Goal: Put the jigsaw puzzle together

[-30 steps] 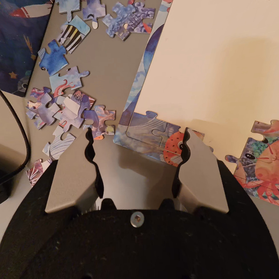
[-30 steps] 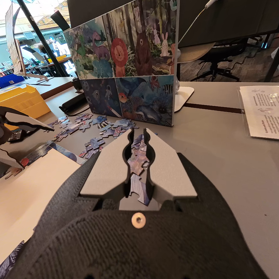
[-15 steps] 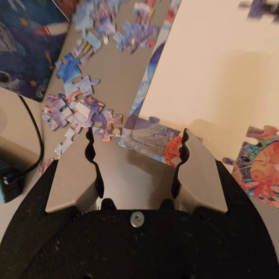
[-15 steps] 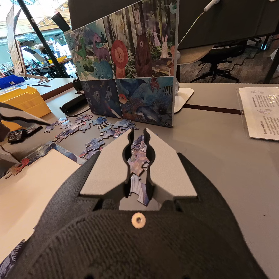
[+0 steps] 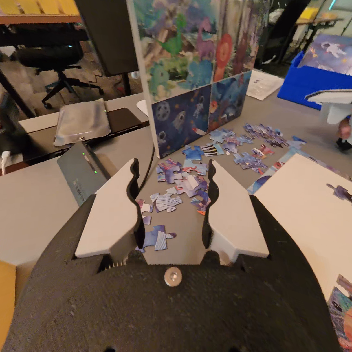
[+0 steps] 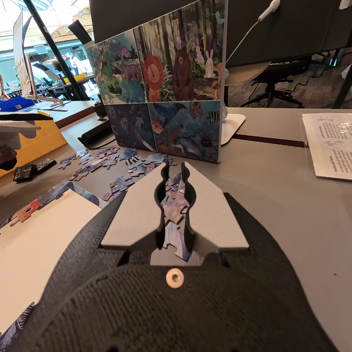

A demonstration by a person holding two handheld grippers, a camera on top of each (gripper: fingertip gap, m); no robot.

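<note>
Grey tabletop [image 6: 266, 190]. Landmark: upright picture board [image 6: 171, 91] showing animal, space and sea scenes. Right of board, printed sheet in clear sleeve [image 6: 329, 146]. Left of board, yellow bin [image 6: 43, 139]; small black packs [image 6: 32, 169] near it. Behind board, black office chair [image 6: 276, 80]. Blue bin [image 5: 312, 83] farther right of board. Dark device with green lights [image 5: 82, 179] left of board.

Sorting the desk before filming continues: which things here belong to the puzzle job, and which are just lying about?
Job:
- loose blue cardboard puzzle pieces
- cream puzzle board
- upright four-scene reference picture
- striped piece in right tool

Lying about:
- yellow box
- laminated printed sheet
- grey power bank
</note>
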